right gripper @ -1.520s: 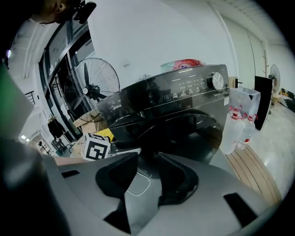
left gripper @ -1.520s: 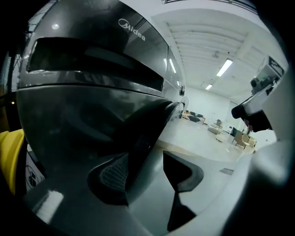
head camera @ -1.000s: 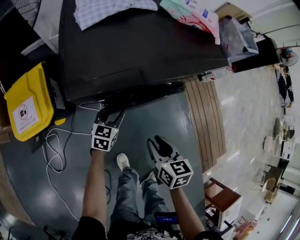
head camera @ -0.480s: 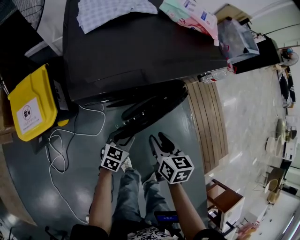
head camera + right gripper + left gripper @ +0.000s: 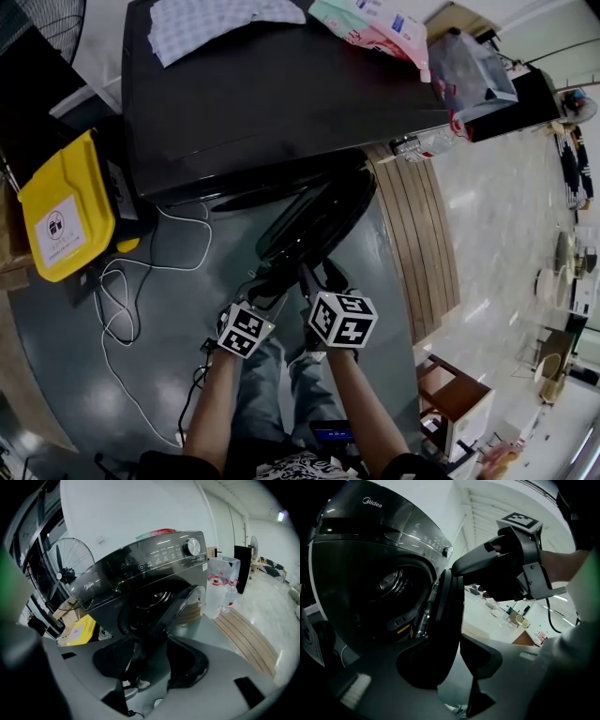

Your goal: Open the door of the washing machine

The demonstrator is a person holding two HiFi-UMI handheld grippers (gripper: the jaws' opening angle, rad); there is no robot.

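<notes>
The black washing machine (image 5: pixel 281 94) stands ahead of me. Its round door (image 5: pixel 314 220) is swung out toward me, and the dark drum opening (image 5: pixel 389 597) shows behind it. My left gripper (image 5: pixel 272 286) has the door's rim (image 5: pixel 445 620) between its jaws, which are closing on that rim. My right gripper (image 5: pixel 317 279) sits just to the right at the same outer edge. Its jaws are opening, and the door's edge (image 5: pixel 180 604) runs between the fingers (image 5: pixel 187 663) without being pressed. From the left gripper view the right gripper's body (image 5: pixel 506 569) hangs beside the door.
A yellow bin (image 5: pixel 61 211) and white cables (image 5: pixel 122 281) lie left of the machine. A checked cloth (image 5: pixel 216 19) and packets (image 5: pixel 375 23) rest on its top. Water bottles (image 5: pixel 220 597) and a wooden floor strip (image 5: pixel 412 234) are to the right. A fan (image 5: pixel 65 559) stands behind.
The door has swung from nearly closed to wide open, drawn toward me by the left gripper. The right gripper has moved up to the door's edge and its jaws have widened.
</notes>
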